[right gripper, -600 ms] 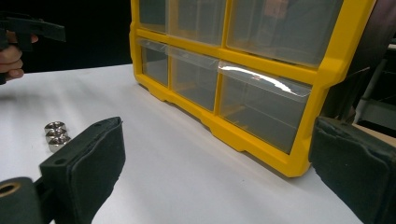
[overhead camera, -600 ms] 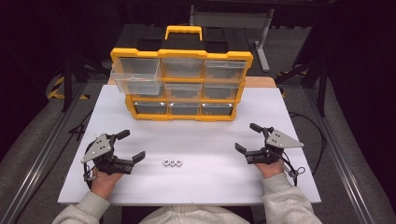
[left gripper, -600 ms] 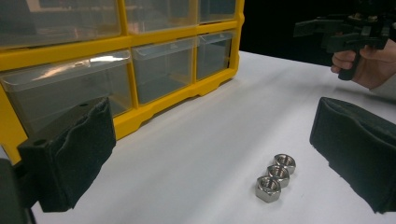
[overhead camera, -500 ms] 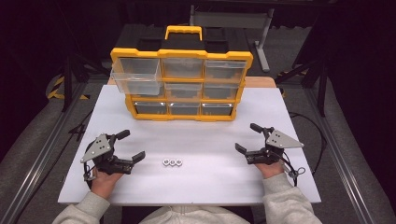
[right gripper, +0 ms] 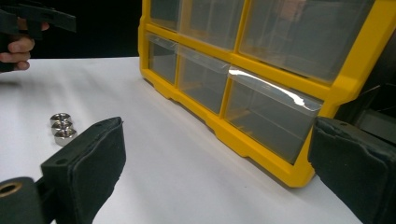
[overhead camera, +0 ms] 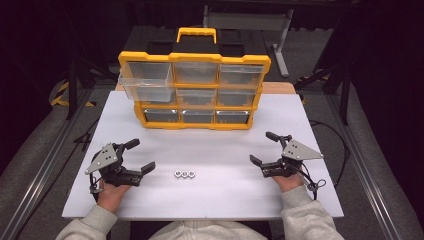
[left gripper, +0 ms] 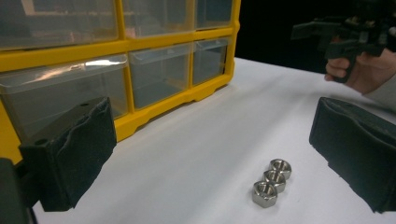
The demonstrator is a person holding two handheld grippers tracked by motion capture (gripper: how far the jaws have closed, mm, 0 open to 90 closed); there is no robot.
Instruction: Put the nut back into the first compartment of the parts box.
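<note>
Three steel hex nuts (overhead camera: 184, 174) lie in a short row on the white table (overhead camera: 215, 150), near its front edge; they also show as nuts (left gripper: 271, 182) and nuts (right gripper: 61, 127). My left gripper (overhead camera: 140, 156) rests at the front left, open and empty, its jaws (left gripper: 210, 154) wide apart with the nuts just ahead and to its right. At the front right my right gripper (overhead camera: 264, 148) is open too, nothing between its pads (right gripper: 93, 163). A yellow organizer (overhead camera: 195, 90) with clear drawers stands at the back; its upper-left drawer (overhead camera: 146, 86) is pulled out.
The organizer's carry handle (overhead camera: 196, 34) rises at its top. A wide strip of bare table lies between the organizer and the grippers. Dark floor and metal rails (overhead camera: 45, 165) flank the table on both sides.
</note>
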